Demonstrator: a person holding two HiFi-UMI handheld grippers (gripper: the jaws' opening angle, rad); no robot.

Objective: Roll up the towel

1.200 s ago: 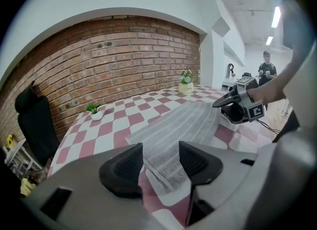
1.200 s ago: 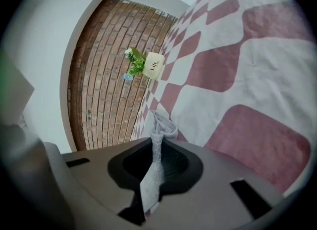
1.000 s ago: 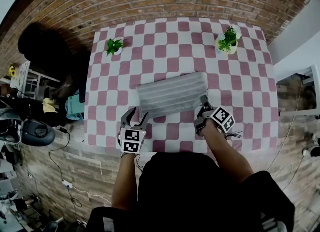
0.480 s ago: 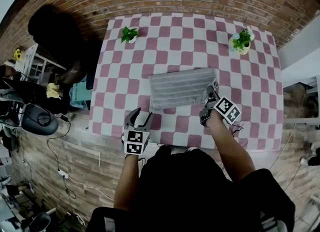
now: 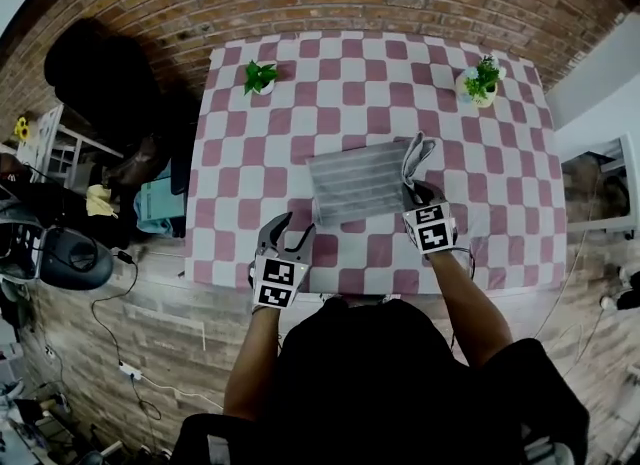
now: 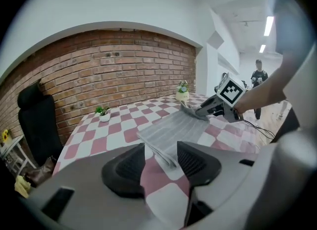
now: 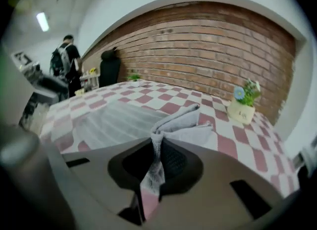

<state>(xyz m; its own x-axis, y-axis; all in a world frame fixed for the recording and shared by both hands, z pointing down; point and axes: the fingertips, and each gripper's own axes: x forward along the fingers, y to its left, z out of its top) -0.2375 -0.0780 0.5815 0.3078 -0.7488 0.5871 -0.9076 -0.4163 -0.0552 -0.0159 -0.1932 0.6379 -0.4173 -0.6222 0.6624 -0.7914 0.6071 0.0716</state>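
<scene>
A grey striped towel [image 5: 358,183] lies flat on the red-and-white checked table [image 5: 340,93]. My right gripper [image 5: 415,186] is shut on the towel's right edge, which stands lifted and bunched [image 5: 414,156] above the rest. In the right gripper view the cloth [image 7: 181,120] runs pinched between the pads at my right gripper [image 7: 157,147]. My left gripper [image 5: 291,229] is open at the towel's near left corner. In the left gripper view that corner [image 6: 166,156] lies between the spread pads of my left gripper [image 6: 161,151] without being pressed.
Two small potted plants stand at the far corners, one on the left [image 5: 260,76] and one on the right [image 5: 480,80]. A black chair [image 5: 95,73] is off the table's left side. A person [image 6: 257,75] stands far back in the room.
My right gripper has rolled and raised the towel's right edge, turning it up over the flat part. My left gripper has moved up to the near left corner.
</scene>
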